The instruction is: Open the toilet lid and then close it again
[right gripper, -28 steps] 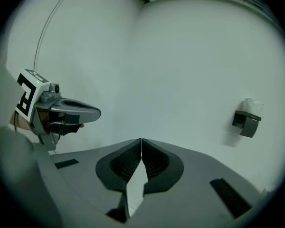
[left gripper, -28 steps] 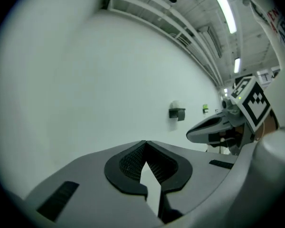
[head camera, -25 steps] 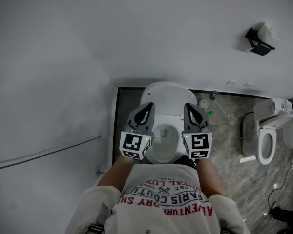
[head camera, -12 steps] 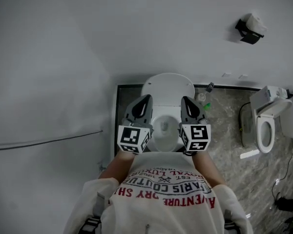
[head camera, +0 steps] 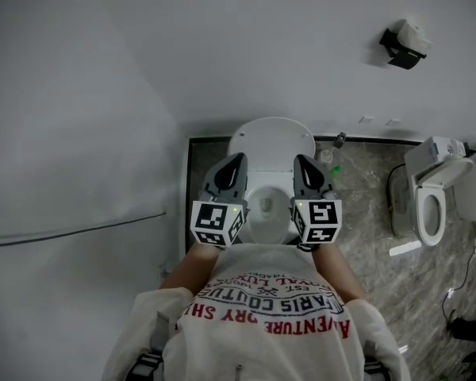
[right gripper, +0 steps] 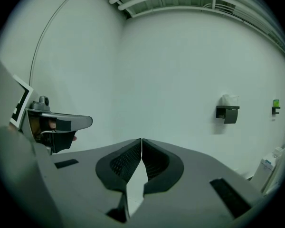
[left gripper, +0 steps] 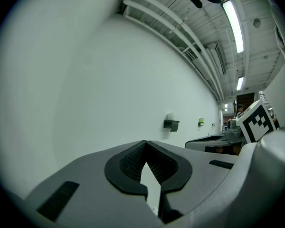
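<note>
Left gripper [head camera: 239,160] and right gripper [head camera: 300,161], jaws together and empty, are hovering above the toilet [head camera: 271,140].
Only the head view is showing it.

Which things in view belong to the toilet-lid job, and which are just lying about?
Job in hand:
- white toilet straight ahead
- its raised white oval lid
- left gripper and right gripper, both shut, holding nothing

Lying about:
- second white toilet at right
- black wall-mounted paper holder
- thin dark wall cable
</note>
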`<action>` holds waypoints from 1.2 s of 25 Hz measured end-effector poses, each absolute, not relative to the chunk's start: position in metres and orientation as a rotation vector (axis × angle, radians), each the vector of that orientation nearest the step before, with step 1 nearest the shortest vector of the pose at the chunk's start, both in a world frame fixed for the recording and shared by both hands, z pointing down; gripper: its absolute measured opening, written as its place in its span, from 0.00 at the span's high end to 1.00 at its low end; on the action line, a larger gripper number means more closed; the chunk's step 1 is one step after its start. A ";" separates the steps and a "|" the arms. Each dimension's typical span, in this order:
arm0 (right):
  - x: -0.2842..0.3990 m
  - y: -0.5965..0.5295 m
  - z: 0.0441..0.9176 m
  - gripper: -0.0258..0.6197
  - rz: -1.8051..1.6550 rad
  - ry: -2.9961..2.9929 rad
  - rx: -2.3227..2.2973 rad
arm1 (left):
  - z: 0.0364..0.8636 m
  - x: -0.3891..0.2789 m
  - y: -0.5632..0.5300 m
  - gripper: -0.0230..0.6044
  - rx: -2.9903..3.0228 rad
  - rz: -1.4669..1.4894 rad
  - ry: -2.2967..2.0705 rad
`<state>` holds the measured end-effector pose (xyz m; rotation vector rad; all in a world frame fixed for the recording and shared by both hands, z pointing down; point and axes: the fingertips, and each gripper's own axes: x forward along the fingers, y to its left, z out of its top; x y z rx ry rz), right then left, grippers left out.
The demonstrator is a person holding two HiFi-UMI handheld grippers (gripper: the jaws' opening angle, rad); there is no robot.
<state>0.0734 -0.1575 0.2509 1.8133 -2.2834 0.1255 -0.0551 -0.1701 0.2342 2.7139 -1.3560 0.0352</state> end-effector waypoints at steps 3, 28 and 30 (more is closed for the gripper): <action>0.078 -0.160 0.249 0.93 0.132 -2.280 1.819 | 0.232 -0.051 -0.172 0.96 2.715 0.003 -1.317; 0.103 -0.230 0.347 0.93 0.371 -2.289 1.466 | 0.346 -0.026 -0.239 0.95 2.553 0.415 -1.355; 0.107 -0.242 0.360 0.93 0.372 -2.261 1.399 | 0.362 -0.018 -0.248 0.95 2.590 0.525 -1.337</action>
